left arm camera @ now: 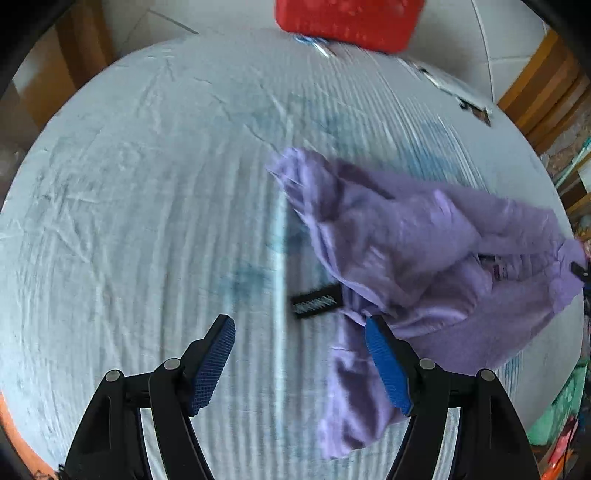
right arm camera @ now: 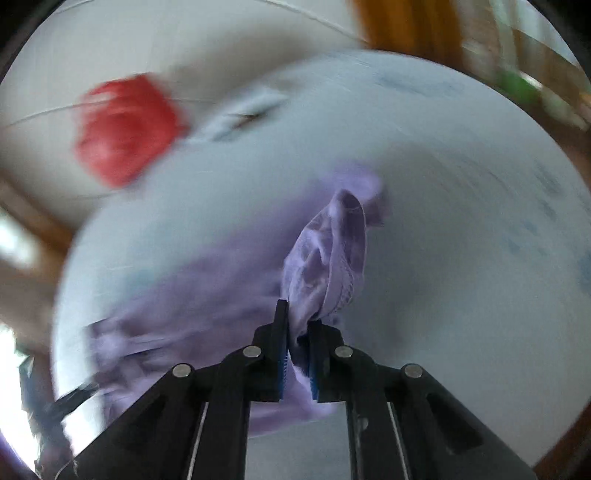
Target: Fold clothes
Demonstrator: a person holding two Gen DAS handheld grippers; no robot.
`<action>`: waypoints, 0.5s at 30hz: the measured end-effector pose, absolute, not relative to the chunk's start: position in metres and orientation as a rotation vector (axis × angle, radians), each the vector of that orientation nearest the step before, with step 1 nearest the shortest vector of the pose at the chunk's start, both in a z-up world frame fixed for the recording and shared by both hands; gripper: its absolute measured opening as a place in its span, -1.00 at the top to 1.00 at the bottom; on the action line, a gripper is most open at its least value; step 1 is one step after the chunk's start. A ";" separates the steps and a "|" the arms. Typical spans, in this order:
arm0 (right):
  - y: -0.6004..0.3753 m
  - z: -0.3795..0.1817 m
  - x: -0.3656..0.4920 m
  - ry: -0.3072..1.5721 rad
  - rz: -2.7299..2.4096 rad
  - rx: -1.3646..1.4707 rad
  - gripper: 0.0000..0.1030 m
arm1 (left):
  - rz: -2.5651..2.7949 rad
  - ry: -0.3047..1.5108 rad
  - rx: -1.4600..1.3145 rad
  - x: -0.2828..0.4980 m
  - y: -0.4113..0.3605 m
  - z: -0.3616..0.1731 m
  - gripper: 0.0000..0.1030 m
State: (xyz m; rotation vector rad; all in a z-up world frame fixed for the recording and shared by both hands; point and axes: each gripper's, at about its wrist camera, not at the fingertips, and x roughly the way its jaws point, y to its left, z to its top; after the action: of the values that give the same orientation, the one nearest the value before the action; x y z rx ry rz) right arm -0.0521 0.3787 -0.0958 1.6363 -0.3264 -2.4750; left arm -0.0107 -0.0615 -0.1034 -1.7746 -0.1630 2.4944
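Purple garment (left arm camera: 424,236) over a wrinkled pale sheet (left arm camera: 129,184) on the tabletop.
Right tool (right arm camera: 297,332) pinches its bunched edge; left tool (left arm camera: 299,328) spread wide (red object (left arm camera: 347,20) at far edge).

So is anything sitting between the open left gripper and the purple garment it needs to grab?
Nothing visible. The left gripper is open over bare sheet, and the purple garment already drapes past its right finger. The right gripper is shut on the same garment. The red object lies far off.
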 end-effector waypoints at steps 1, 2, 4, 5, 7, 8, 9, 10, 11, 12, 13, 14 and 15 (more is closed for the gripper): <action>0.365 -0.090 -0.051 -0.322 -2.430 1.606 0.82 | 2.508 -0.176 -1.766 -0.010 -0.067 -0.100 -0.43; 0.351 -0.085 -0.050 -0.317 -2.384 1.575 0.82 | 2.520 -0.187 -1.758 -0.011 -0.072 -0.096 -0.43; 0.323 -0.074 -0.048 -0.307 -2.293 1.515 0.82 | 2.548 -0.207 -1.740 -0.009 -0.082 -0.088 -0.43; 0.309 -0.069 -0.047 -0.302 -2.248 1.484 0.80 | 2.563 -0.214 -1.731 -0.009 -0.085 -0.085 -0.43; 0.281 -0.058 -0.045 -0.292 -2.157 1.423 0.40 | 2.585 -0.223 -1.721 -0.006 -0.088 -0.080 -0.43; 0.267 -0.053 -0.044 -0.287 -2.111 1.393 0.24 | 2.595 -0.227 -1.721 -0.004 -0.089 -0.077 -0.43; 0.266 -0.055 -0.049 -0.283 -2.106 1.390 0.03 | 2.602 -0.233 -1.722 -0.003 -0.089 -0.076 -0.43; 0.266 -0.057 -0.053 -0.279 -2.104 1.389 0.01 | 2.605 -0.242 -1.725 -0.001 -0.087 -0.075 -0.43; 0.266 -0.059 -0.058 -0.276 -2.101 1.388 0.01 | 2.606 -0.252 -1.728 0.002 -0.084 -0.075 -0.43; 0.274 -0.058 -0.062 -0.289 -2.105 1.378 0.00 | 2.603 -0.263 -1.730 0.004 -0.080 -0.075 -0.43; 0.281 -0.056 -0.065 -0.288 -2.112 1.370 0.00 | 2.595 -0.274 -1.731 0.007 -0.072 -0.076 -0.43; 0.291 -0.054 -0.067 -0.267 -2.119 1.371 0.00 | 2.583 -0.283 -1.730 0.010 -0.062 -0.077 -0.43; 0.300 -0.052 -0.069 -0.245 -2.125 1.371 0.00 | 2.570 -0.293 -1.730 0.014 -0.051 -0.078 -0.43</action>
State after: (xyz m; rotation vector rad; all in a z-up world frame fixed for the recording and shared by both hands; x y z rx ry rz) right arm -0.0693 0.3001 -0.0516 1.3712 -0.2445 -2.1255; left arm 0.0137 -0.0512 -0.0778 -1.7298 -0.2928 2.5699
